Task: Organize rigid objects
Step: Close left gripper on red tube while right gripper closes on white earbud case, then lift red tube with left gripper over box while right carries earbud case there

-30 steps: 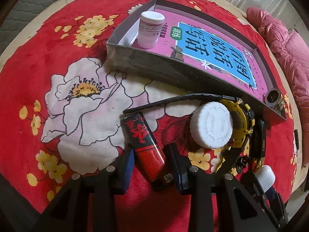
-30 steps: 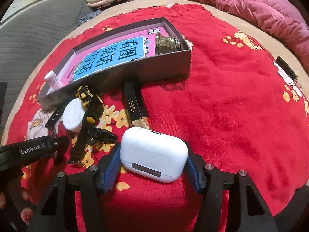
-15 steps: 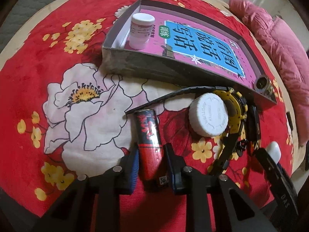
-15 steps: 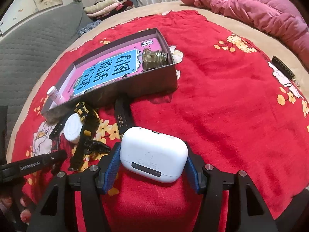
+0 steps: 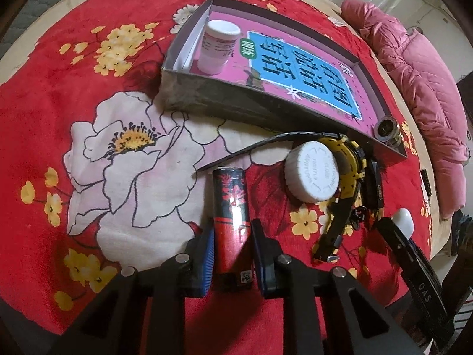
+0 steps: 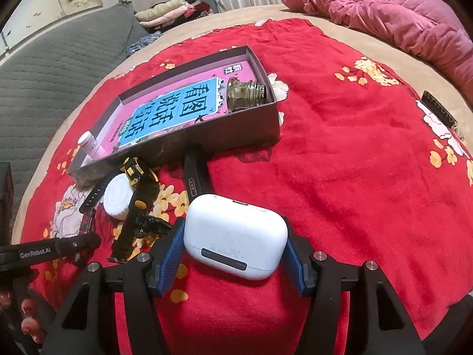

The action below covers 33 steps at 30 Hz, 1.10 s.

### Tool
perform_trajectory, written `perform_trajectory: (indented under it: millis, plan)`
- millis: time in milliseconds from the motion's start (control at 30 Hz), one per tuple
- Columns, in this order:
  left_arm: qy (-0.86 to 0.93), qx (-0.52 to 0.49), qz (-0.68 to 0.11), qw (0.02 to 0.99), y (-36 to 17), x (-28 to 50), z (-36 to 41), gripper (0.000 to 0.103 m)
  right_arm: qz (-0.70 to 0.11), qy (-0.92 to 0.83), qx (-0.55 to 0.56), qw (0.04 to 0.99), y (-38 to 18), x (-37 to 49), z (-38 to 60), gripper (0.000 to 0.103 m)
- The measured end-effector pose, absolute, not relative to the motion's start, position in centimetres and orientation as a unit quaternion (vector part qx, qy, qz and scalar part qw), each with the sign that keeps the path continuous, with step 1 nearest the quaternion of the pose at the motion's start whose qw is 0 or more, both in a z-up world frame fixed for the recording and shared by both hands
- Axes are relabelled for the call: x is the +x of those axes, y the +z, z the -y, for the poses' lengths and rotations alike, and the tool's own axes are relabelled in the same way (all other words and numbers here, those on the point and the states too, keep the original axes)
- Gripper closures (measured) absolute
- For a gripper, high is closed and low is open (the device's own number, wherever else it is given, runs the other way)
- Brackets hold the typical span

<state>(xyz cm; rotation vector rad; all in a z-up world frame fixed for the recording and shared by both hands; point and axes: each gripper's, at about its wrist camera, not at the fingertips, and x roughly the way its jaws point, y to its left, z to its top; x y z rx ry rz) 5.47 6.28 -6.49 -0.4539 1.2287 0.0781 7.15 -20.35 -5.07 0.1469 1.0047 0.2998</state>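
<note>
Red floral blanket (image 5: 74, 68) on bed, grey cardboard tray (image 5: 224, 100) mid-blanket. Left gripper (image 5: 232, 248), jaws just closing, clamps red-black cylindrical tube (image 5: 232, 207) before tray's near wall; right gripper (image 6: 233, 254) grasps white plastic earbud case (image 6: 235, 233). Risk: glossy tube may slip, gripped near one end.

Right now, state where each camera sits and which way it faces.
Left wrist: on the left gripper, angled down at the red cloth; its jaws have just been closing on the red-black tube.
Right wrist: on the right gripper, facing down toward the box, pads on the white earbud case; painted fingertips at lower left.
Shared: box, white cap, yellow-black watch; each also shows the other gripper.
</note>
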Motion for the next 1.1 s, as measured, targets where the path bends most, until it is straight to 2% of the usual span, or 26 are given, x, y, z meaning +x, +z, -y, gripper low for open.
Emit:
perform_trajectory:
  millis: [367,867,1000,1033,1100]
  plan:
    - [0.003,-0.267,-0.545,0.795,-5.6,5.3,-6.5,0.08,-0.472,0.144,0.08,0.866,-4.7,7.2,20.8,0.041]
    - [-0.003,-0.213,-0.509,0.834,-2.4,5.0,-4.8,0.081,-0.426,0.167,0.067,0.887,-2.5,6.5,19.9,0.041]
    - [-0.004,-0.216,-0.505,0.835,-2.3,5.0,-5.0,0.086,-0.412,0.171,0.057,0.893,-1.9,6.4,19.6,0.041]
    - [-0.004,-0.215,-0.505,0.836,-2.3,5.0,-5.0,0.092,-0.41,0.173,0.055,0.894,-1.9,6.3,19.5,0.041]
    - [-0.006,-0.218,-0.504,0.836,-2.4,5.0,-5.0,0.092,-0.406,0.175,0.051,0.895,-1.8,6.4,19.4,0.041]
